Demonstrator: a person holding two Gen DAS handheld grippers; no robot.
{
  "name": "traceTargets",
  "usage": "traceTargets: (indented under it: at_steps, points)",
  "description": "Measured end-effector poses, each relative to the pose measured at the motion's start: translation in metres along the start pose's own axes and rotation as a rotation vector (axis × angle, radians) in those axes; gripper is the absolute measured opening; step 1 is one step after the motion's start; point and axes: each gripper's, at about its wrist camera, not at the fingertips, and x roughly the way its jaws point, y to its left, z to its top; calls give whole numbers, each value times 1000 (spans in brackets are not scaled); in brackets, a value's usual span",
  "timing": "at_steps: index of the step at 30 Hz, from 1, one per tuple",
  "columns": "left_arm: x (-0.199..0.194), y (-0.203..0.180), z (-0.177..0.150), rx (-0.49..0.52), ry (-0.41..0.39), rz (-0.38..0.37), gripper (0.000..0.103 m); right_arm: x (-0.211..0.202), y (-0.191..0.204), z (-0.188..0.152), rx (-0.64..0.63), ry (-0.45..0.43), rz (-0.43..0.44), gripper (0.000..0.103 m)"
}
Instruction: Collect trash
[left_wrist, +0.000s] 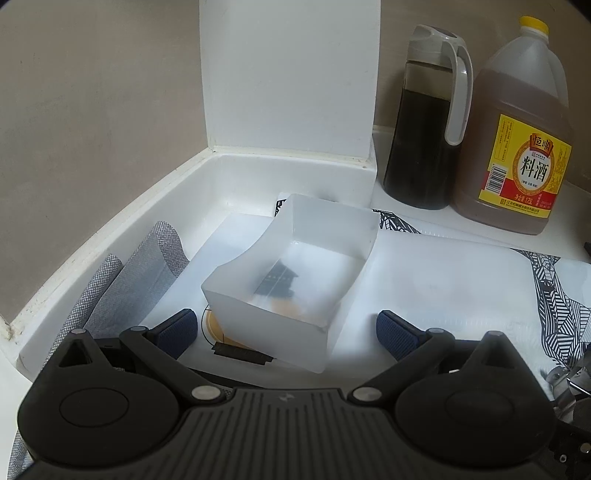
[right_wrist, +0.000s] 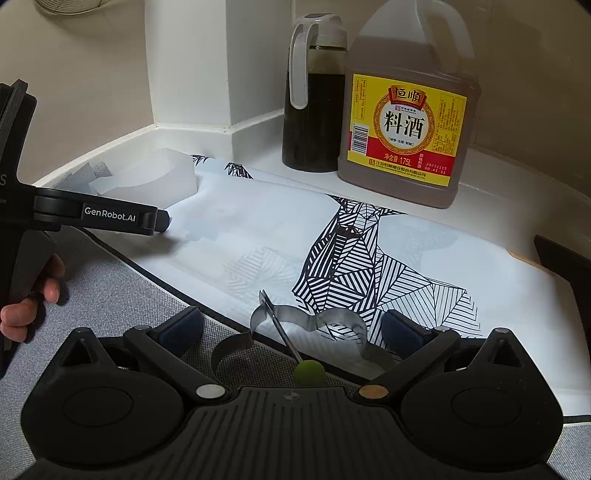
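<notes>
Left wrist view: left gripper (left_wrist: 286, 330) has jaws spread wide and empty, one navy pad either side of the near corner of a translucent plastic box (left_wrist: 291, 273). The box sits on the printed mat (left_wrist: 443, 280), in front of the white pillar (left_wrist: 290, 74); something dark lies inside or shows through its floor, too blurred to name. A grey cloth (left_wrist: 136, 280) lies left of the box. Judgement: this box looks like the collecting bin, so the step is to close on its near wall squarely; thin wall likely flexes, so grip low and gently.

Right of the box, behind the mat: a dark-liquid dispenser bottle (left_wrist: 424, 140) and a cooking wine jug (left_wrist: 517, 147), label reading "恒顺 料酒".

Right wrist view: right gripper (right_wrist: 291, 328) is also wide open and grips nothing. Between its pads lie a bent metal strip (right_wrist: 332, 317) and a skewer with a green ball (right_wrist: 309, 373), straddling the mat edge, well in front of the box (right_wrist: 147, 177). Judgement: take the strip at its middle fold; it may spring sideways.

Writing: "GenRobot.AI" on the left gripper's arm (right_wrist: 110, 216); jug label (right_wrist: 404, 127) adds "1.75L" and a date stamp, partly legible.
</notes>
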Motion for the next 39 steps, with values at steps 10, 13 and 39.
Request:
traceTargets:
  at_steps: [10,13,39]
  points:
    - [0,1,0,-3,1,-3,103,0,0,0,-1,1,0,103]
    - [0,1,0,-3,1,-3,103,0,0,1,-1,1,0,103]
    - [-38,-4,-6,-36,-79,68,77,-19,-21,-1,116,-82,38,62]
